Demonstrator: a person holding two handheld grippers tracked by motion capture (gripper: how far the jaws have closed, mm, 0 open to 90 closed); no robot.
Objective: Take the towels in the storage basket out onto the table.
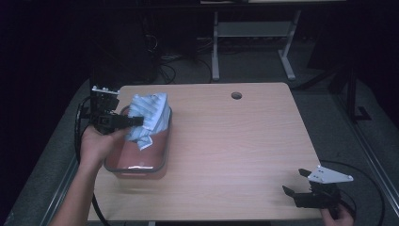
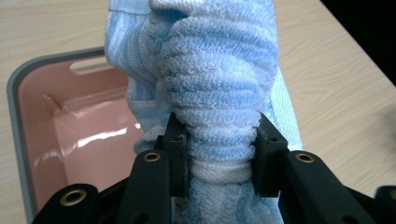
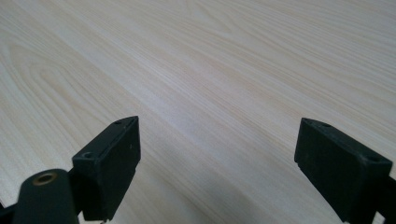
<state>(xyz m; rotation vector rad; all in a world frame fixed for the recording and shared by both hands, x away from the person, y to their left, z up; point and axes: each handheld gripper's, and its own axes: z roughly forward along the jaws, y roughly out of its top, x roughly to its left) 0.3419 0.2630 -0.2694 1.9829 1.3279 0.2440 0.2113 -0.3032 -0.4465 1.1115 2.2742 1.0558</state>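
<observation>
A bunched blue-and-white striped terry towel (image 2: 212, 79) was clamped between the jaws of the left tongs (image 2: 218, 154) and held above the grey-rimmed pink plastic tub (image 2: 56, 135), partly hanging into it, at the left of the pale wooden counter (image 1: 235, 141). The right tongs (image 3: 217, 163) were spread wide and held nothing, low over the counter's near right corner. For a clean drop, the towel was best centred over the basin, with the trailing folds kept inside the rim before the grip was released.
</observation>
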